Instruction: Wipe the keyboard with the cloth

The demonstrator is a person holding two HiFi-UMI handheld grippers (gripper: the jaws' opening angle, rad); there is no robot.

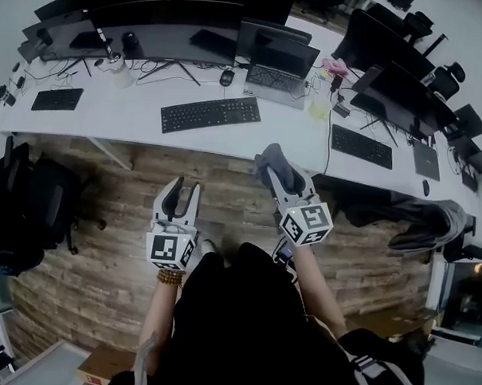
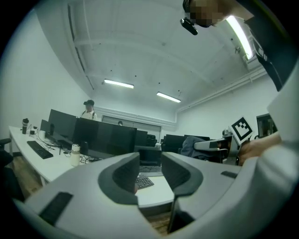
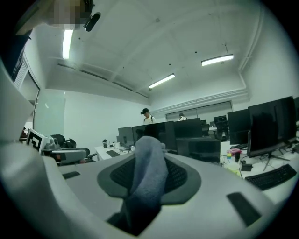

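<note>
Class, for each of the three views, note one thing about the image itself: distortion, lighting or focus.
Head view: the wide lens bows the white desk edge. Left gripper view: dark round border, a ceiling strip light flares, near jaws look soft. Right gripper view: the cloth, close up, is blurred; the monitors behind are sharper.

From the left tongs (image 1: 185, 187) and from the right tongs (image 1: 269, 159), clamped on a grey fabric cloth (image 1: 279, 169), only wooden plank floor (image 1: 113, 190) and a bare front strip of the white tabletop (image 1: 132, 121) lie before the flat black keyboard (image 1: 211, 114), so the way in is open. Behind that keyboard, a small black mouse (image 1: 226, 78), an open grey laptop (image 1: 274, 69) and the stand and cables of a wide dark monitor (image 1: 164, 37) block the far side, while bare tabletop flanks both ends.
</note>
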